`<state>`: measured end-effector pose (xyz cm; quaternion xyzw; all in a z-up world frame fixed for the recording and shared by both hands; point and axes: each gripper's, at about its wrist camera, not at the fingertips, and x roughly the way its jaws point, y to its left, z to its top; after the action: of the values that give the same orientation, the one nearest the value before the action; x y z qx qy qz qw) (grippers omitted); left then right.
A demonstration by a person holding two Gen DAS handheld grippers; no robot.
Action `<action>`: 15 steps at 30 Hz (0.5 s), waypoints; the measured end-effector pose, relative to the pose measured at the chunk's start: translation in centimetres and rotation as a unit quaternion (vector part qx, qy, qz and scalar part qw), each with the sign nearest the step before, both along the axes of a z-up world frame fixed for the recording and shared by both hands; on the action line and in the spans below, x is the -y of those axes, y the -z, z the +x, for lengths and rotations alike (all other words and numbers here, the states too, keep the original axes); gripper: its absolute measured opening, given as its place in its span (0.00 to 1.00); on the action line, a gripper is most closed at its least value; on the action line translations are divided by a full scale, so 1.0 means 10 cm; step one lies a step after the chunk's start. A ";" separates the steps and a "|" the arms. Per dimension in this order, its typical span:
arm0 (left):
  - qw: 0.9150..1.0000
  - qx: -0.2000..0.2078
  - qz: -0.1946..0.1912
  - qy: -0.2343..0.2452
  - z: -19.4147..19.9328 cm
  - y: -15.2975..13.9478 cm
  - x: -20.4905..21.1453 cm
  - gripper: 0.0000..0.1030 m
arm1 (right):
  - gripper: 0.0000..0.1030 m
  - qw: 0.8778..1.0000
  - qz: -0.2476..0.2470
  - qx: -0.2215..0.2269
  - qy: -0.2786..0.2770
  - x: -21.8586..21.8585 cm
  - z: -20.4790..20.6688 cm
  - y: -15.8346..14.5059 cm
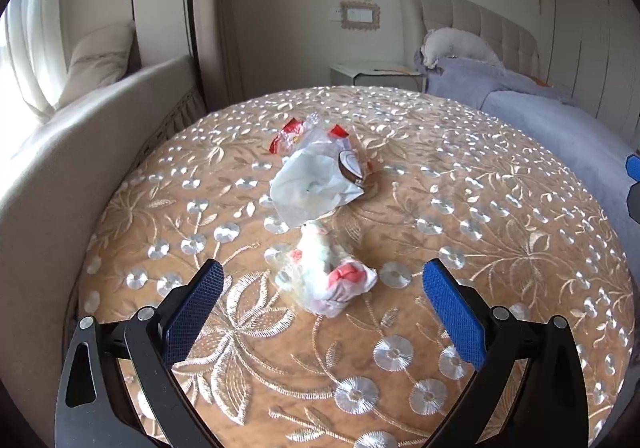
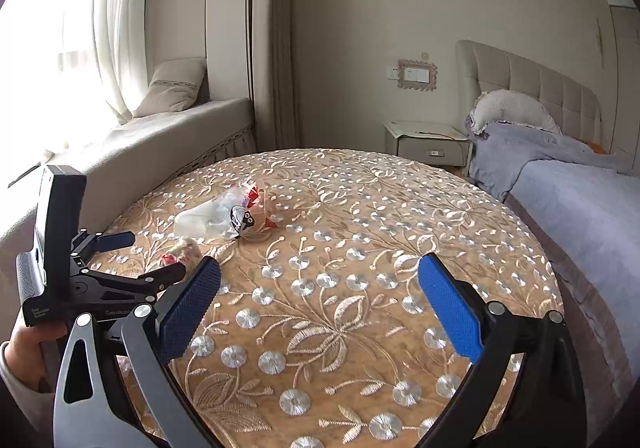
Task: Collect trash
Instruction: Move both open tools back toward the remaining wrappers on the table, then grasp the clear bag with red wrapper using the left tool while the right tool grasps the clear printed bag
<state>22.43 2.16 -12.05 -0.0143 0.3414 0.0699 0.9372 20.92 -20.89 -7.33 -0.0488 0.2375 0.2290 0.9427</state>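
Observation:
A small crumpled white and red wrapper [image 1: 330,274] lies on the round embroidered table [image 1: 500,248]. My left gripper [image 1: 322,282] is open, its blue pads on either side of the wrapper, not touching it. Behind it lies a larger clear and white plastic bag [image 1: 314,176] with red print. In the right wrist view the bag [image 2: 224,218] and the small wrapper [image 2: 178,252] lie far left, and the left gripper [image 2: 140,256] is by the wrapper. My right gripper [image 2: 320,286] is open and empty over bare tablecloth.
A cushioned window seat [image 2: 168,136] with a pillow runs along the left. A bed [image 2: 580,200] with a purple blanket stands to the right, a nightstand [image 2: 428,146] behind the table. A hand [image 2: 28,344] holds the left gripper.

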 end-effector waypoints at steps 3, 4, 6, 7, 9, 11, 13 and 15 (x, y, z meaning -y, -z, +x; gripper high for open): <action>1.000 -0.023 -0.018 -0.005 0.14 0.06 -0.10 0.95 | 0.96 1.000 -0.002 -0.004 -0.010 -0.10 0.11 0.01; 0.999 -0.027 -0.021 -0.006 0.18 0.08 -0.13 0.95 | 0.96 1.000 -0.003 -0.005 -0.011 -0.13 0.14 0.02; 0.999 -0.039 -0.025 -0.008 0.24 0.12 -0.17 0.95 | 0.96 1.000 -0.004 -0.010 -0.013 -0.16 0.19 0.04; 0.999 -0.044 -0.031 -0.004 0.26 0.15 -0.19 0.94 | 0.96 1.000 -0.004 -0.012 -0.014 -0.16 0.21 0.05; 0.998 -0.050 -0.046 0.003 0.28 0.19 -0.23 0.67 | 0.96 1.000 -0.003 -0.015 -0.015 -0.19 0.27 0.06; 0.997 -0.059 -0.053 0.012 0.30 0.22 -0.24 0.61 | 0.96 1.000 -0.004 -0.018 -0.017 -0.22 0.32 0.07; 0.997 -0.054 -0.058 0.017 0.26 0.20 -0.24 0.58 | 0.96 1.000 -0.007 -0.019 -0.023 -0.26 0.37 0.08; 0.997 -0.047 -0.061 0.015 0.21 0.17 -0.27 0.58 | 0.96 0.999 -0.013 -0.018 -0.031 -0.32 0.41 0.07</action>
<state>24.53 4.84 -13.73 -0.0624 0.3891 0.0352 0.9184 25.05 -17.72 -7.99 -0.0645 0.2554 0.2556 0.9302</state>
